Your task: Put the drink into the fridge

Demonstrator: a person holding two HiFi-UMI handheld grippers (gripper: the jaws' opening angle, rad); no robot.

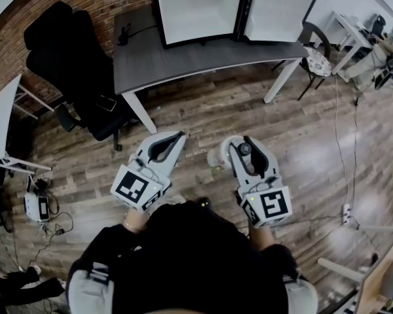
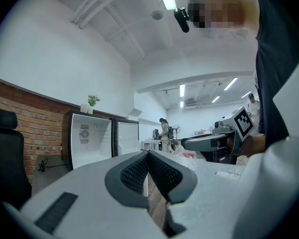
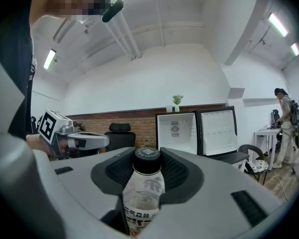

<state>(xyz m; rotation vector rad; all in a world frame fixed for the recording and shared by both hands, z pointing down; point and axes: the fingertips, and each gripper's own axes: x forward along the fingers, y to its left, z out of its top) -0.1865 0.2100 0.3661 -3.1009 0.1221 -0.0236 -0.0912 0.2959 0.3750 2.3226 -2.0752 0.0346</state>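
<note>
I hold the drink, a pale bottle (image 3: pixel 143 193) with a black cap, upright between the jaws of my right gripper (image 3: pixel 147 166), which is shut on it. In the head view this gripper (image 1: pixel 239 144) hovers over the wooden floor with the bottle (image 1: pixel 217 157) in it. My left gripper (image 1: pixel 177 137) hangs beside it, shut and empty, its pads meeting at the tip (image 2: pixel 148 158). Ahead, the small fridge (image 1: pixel 196 8) stands on a grey desk (image 1: pixel 177 61), its door (image 1: pixel 278 8) swung open to the right and its white inside (image 3: pixel 175 128) bare.
A black office chair (image 1: pixel 72 64) stands left of the desk. A chair with a patterned seat (image 1: pixel 318 61) and a white table (image 1: pixel 347 34) are at the right, with a person (image 3: pixel 285 116) beyond. Cables and a power strip (image 1: pixel 346 211) lie on the floor.
</note>
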